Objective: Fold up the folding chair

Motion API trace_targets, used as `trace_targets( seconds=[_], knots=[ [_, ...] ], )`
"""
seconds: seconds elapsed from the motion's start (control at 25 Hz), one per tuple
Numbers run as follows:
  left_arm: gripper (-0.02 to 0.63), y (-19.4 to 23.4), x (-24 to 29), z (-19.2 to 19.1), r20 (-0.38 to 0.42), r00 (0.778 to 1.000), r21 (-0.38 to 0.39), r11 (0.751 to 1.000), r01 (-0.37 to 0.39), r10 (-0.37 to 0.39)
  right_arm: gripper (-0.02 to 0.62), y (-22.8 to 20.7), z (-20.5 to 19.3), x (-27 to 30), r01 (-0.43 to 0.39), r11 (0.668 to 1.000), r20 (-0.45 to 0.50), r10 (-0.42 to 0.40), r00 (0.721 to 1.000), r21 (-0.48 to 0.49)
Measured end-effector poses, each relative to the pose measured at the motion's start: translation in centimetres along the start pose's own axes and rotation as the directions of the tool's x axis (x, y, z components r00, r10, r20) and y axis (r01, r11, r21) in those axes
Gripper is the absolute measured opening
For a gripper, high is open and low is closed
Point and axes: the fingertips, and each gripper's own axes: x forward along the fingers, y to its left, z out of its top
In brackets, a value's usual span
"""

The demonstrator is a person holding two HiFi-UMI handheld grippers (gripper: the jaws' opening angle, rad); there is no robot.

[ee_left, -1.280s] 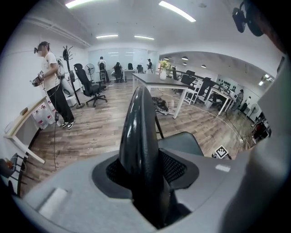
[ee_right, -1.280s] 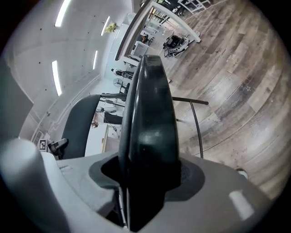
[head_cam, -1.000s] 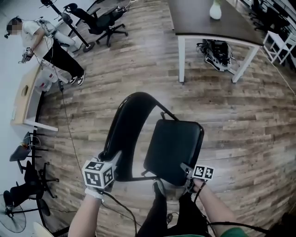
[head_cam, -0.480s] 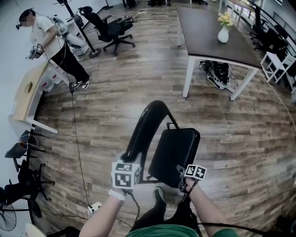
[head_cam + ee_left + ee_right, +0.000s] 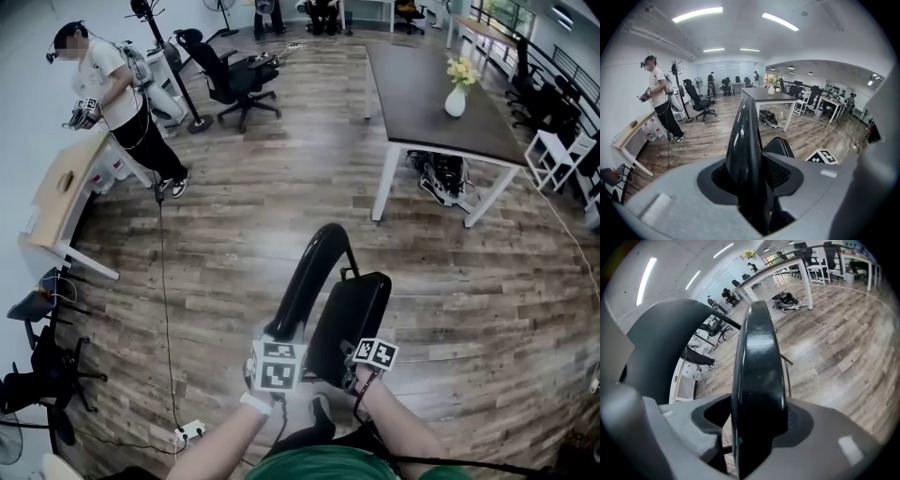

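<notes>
While left hand-held gripper (image 5: 750,180) pinches folding chair backrest (image 5: 314,267), right hand-held gripper (image 5: 754,427), at its 3 o'clock, is opening its jaws around seat (image 5: 352,314)

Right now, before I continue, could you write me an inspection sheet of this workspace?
Surface: wood-plank floor.
Job's things: black folding chair, its seat tilted up close to the backrest, not yet flat together.
Clutter: dark bag under the table; power strip on the floor.
Grippers: left gripper, fingers closed on the backrest; right gripper, seat edge between its fingers, which are opening.
Cables: long cable across the floor to the power strip.
Surroundings: person standing beside a light desk; office chair; vase of flowers on the table.
</notes>
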Motion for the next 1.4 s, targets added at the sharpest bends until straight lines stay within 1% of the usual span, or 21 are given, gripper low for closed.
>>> trace_targets(
  seconds=[0.08, 0.32, 0.52, 0.76, 0.96, 1.08, 1.28, 1.36, 1.4],
  knots=[
    [0.158, -0.3, -0.1, 0.3, 0.005, 1.0, 0.008, 1.0, -0.001, 0.001, 0.259, 1.1, 0.1, 0.2, 0.0, 1.0, -0.001, 0.0, 1.0, 0.0],
    [0.16, -1.0, -1.1, 0.8, 0.01, 1.0, 0.016, 1.0, -0.003, 0.003, 0.259, 5.1, -0.3, 0.6, -0.043, 0.999, -0.011, 0.043, 0.999, 0.002],
    [0.166, -1.9, -1.3, 1.0, 0.013, 1.0, 0.038, 0.999, -0.008, 0.007, 0.259, 7.2, -0.4, 1.3, -0.027, 1.0, -0.007, 0.027, 1.0, 0.001],
    [0.175, -3.4, -1.8, 1.4, 0.017, 1.0, 0.051, 0.999, 0.005, -0.006, 0.259, 10.7, -0.6, 1.8, -0.094, 0.995, -0.013, 0.094, 0.995, 0.014],
    [0.184, -3.8, -2.3, 1.7, 0.019, 1.0, 0.06, 0.998, 0.008, -0.009, 0.259, 11.9, -0.6, 1.9, -0.118, 0.993, -0.012, 0.119, 0.993, 0.012],
    [0.184, -5.0, -2.3, 1.8, 0.022, 0.999, 0.062, 0.998, 0.022, -0.023, 0.258, 12.7, -0.5, 2.1, -0.157, 0.987, -0.012, 0.158, 0.987, 0.023],
    [0.187, -5.2, -2.1, 1.7, 0.022, 1.0, 0.082, 0.997, -0.003, 0.001, 0.258, 13.1, -0.6, 2.2, -0.183, 0.983, -0.015, 0.184, 0.983, 0.032],
    [0.187, -4.8, -2.1, 1.7, 0.025, 1.0, 0.083, 0.997, -0.01, 0.008, 0.259, 13.6, -0.7, 2.2, -0.215, 0.977, -0.017, 0.215, 0.976, 0.011],
    [0.187, -4.5, -2.1, 1.7, 0.026, 1.0, 0.083, 0.996, -0.014, 0.012, 0.27, 13.9, -0.8, 2.2, -0.235, 0.972, -0.02, 0.235, 0.972, -0.005]
  ],
)
